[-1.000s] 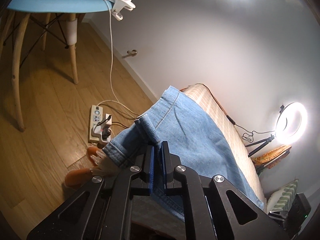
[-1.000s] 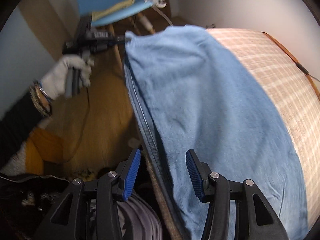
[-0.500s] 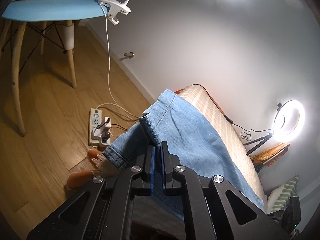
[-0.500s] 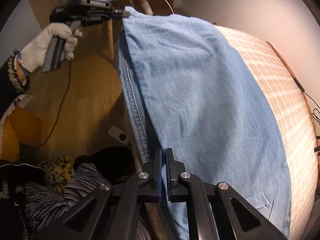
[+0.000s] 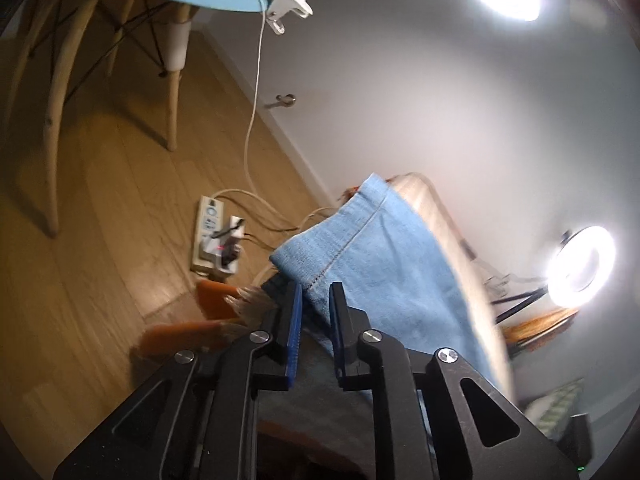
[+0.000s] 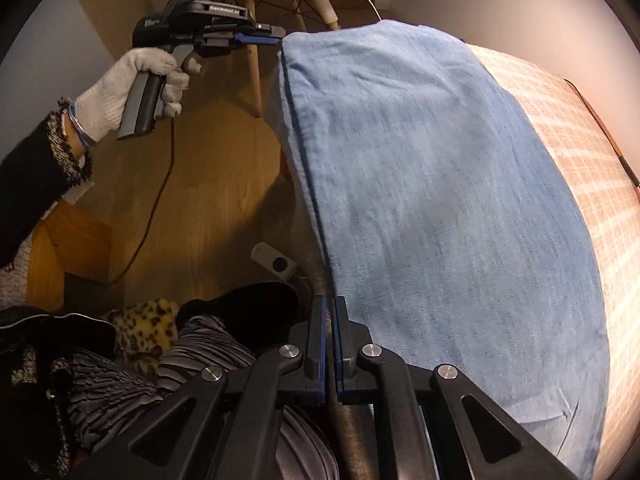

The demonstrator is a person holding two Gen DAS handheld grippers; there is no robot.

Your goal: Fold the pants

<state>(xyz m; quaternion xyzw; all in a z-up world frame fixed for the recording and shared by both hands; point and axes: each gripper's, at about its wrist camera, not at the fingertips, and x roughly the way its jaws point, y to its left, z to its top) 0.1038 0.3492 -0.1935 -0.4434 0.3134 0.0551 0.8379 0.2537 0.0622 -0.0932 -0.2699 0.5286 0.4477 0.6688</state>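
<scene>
On the checked bed (image 6: 568, 128), light-blue denim pants (image 6: 440, 184) lie flat.
My left tool (image 5: 316, 304) just parted around the hem; my right tool (image 6: 329, 320) pinches the edge.

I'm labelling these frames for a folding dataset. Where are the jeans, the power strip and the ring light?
jeans (image 6: 440, 200): right wrist view, middle of the flat denim.
power strip (image 5: 210, 232): left wrist view, its white body on the floor.
ring light (image 5: 582, 266): left wrist view, on its glowing ring.

Bare bed on one side, busy floor on the other

The far side of the bed (image 6: 568, 128) is bare. Beside the pants (image 6: 440, 184), a chair (image 6: 256, 32) and power strip (image 5: 214, 236) crowd the floor (image 5: 92, 200).
</scene>
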